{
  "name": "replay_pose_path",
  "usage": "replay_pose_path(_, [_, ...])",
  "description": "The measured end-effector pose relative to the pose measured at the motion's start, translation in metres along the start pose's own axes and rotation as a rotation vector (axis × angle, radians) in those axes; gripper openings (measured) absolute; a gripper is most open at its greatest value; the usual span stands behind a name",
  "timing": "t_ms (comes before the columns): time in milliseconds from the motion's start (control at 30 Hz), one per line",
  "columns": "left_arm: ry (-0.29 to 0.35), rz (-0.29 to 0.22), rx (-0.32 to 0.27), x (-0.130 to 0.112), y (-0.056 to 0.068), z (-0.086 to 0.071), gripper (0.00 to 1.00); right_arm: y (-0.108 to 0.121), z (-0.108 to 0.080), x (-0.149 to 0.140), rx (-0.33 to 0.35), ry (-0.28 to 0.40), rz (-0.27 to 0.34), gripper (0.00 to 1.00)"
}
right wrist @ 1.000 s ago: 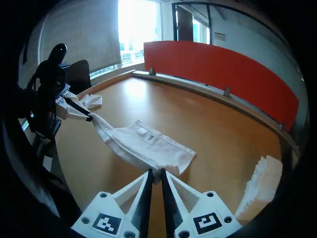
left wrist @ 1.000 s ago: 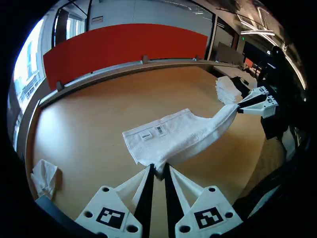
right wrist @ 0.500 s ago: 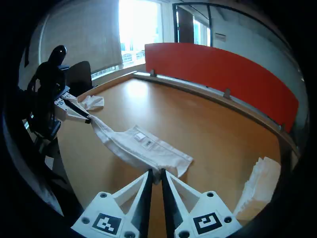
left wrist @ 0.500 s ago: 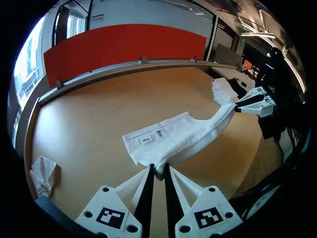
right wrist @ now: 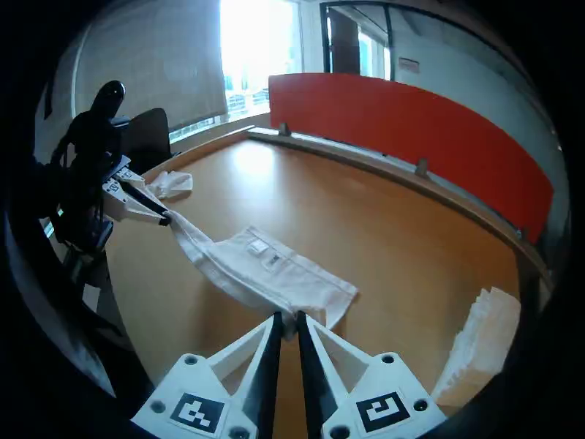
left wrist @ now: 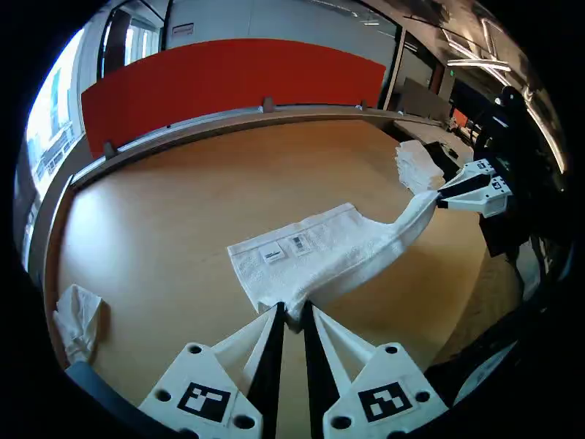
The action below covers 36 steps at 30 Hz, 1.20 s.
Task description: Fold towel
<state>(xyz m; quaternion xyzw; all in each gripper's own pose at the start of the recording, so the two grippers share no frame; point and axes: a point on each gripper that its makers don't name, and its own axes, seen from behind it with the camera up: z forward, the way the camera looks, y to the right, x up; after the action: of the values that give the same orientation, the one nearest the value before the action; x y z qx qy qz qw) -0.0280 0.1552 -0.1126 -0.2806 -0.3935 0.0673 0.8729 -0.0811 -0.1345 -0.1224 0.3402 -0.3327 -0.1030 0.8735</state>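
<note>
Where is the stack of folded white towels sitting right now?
The stack of folded white towels sits at the right edge of the wooden table in the left gripper view, just beyond the right gripper; the right gripper view shows it lower right.

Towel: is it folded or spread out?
Spread out: the towel mostly lies flat on the table, left gripper and right gripper pinching corners.

A red partition [left wrist: 234, 80] stands along the far edge of the wooden table [left wrist: 168, 197].
</note>
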Motion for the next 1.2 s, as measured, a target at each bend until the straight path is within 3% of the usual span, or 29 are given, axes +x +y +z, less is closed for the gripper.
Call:
replay_pose_path(267, [-0.008,-0.004,0.000,0.002,-0.007,0.016,0.18,0.008,0.014,-0.003,-0.005,-0.016,0.002,0.16])
replay_pose_path(800, [-0.036,0.001,0.028,0.002,-0.035,0.068,0.18,0.031,0.061,-0.020,-0.010,-0.068,0.027,0.16])
replay_pose_path(1200, [-0.059,0.010,0.036,-0.001,-0.045,0.093,0.18,0.045,0.084,-0.030,-0.023,-0.101,0.045,0.16])
